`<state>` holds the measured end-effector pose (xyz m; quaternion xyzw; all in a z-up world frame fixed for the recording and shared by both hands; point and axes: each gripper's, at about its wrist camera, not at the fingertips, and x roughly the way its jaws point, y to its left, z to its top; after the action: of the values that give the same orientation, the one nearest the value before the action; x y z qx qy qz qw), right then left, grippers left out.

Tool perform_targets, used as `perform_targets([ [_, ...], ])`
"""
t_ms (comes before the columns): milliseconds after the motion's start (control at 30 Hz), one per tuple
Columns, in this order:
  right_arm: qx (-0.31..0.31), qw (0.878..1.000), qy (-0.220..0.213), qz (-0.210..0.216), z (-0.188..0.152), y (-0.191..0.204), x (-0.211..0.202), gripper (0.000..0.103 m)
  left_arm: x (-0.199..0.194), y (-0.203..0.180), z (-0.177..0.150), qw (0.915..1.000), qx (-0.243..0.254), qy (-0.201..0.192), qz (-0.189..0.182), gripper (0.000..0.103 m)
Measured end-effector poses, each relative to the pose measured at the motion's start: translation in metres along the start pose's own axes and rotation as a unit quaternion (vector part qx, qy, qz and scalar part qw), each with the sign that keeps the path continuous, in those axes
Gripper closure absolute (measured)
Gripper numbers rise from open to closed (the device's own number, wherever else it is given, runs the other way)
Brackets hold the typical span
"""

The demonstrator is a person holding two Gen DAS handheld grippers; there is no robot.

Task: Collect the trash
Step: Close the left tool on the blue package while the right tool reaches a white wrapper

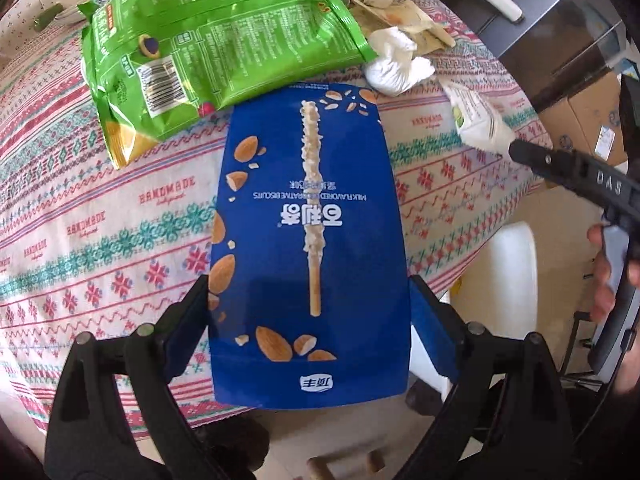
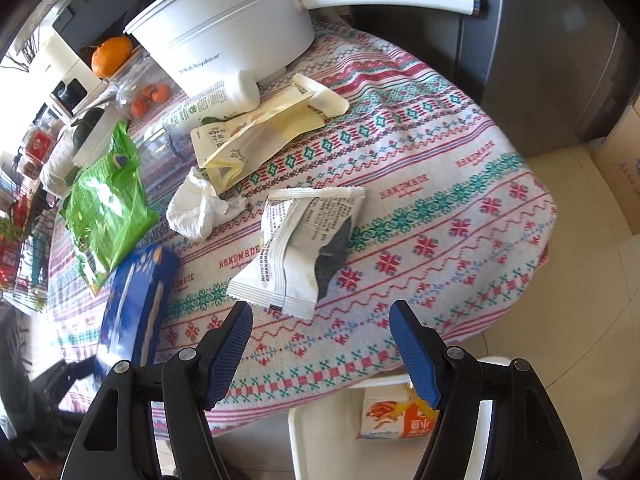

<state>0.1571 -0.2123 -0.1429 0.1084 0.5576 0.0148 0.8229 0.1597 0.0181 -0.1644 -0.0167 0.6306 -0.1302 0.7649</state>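
Observation:
My left gripper (image 1: pixel 310 312) is shut on a blue biscuit box (image 1: pixel 310 220), a blue pad pressed on each side, and holds it over the table's near edge. The same box (image 2: pixel 132 312) shows blurred at the left of the right wrist view. My right gripper (image 2: pixel 320 314) stands open, tilted down, with nothing between its pads. A white printed snack wrapper (image 2: pixel 304 248) lies flat on the patterned tablecloth (image 2: pixel 460 200) just beyond its fingertips. In the left wrist view one right finger (image 1: pixel 532 156) sits at that wrapper's (image 1: pixel 480 120) edge.
A green bag (image 2: pixel 108 200), a crumpled tissue (image 2: pixel 200 208), a yellow wrapper (image 2: pixel 256 136), a white bottle (image 2: pixel 224 100) and a white pot (image 2: pixel 224 28) sit farther back. A white bin (image 2: pixel 320 420) holding an orange carton (image 2: pixel 400 416) stands on the floor below the table edge.

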Motion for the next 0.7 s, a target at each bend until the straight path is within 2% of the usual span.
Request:
perform_targets([
  [167, 0.001, 1.000, 0.005, -0.001, 0.002, 0.004, 0.006, 0.031, -0.003, -0.002, 0.002, 0.9999, 0.009, -0.002, 0.007, 0.007],
  [233, 0.002, 1.000, 0.007, 0.002, 0.002, 0.006, 0.008, 0.031, -0.006, -0.007, 0.006, 0.9997, 0.015, -0.011, 0.013, 0.001],
  [267, 0.001, 1.000, 0.007, 0.002, 0.001, 0.006, 0.008, 0.031, -0.005, -0.011, 0.010, 0.9996, 0.019, -0.012, 0.016, 0.000],
  [367, -0.006, 1.000, 0.007, 0.000, 0.001, 0.011, 0.011, 0.031, 0.004, -0.014, 0.016, 0.9996, 0.015, -0.007, 0.024, 0.000],
  [500, -0.007, 1.000, 0.004, 0.002, 0.004, 0.015, 0.014, 0.031, 0.017, -0.020, 0.030, 0.9980, 0.011, -0.021, 0.059, 0.000],
  [633, 0.007, 1.000, -0.004, 0.012, 0.008, 0.014, 0.016, 0.031, 0.028, -0.022, 0.041, 0.9976, 0.005, -0.023, 0.065, 0.001],
  [700, 0.016, 1.000, -0.010, 0.019, 0.012, 0.013, 0.018, 0.031, 0.030, -0.023, 0.041, 0.9980, 0.008, -0.023, 0.059, 0.009],
])
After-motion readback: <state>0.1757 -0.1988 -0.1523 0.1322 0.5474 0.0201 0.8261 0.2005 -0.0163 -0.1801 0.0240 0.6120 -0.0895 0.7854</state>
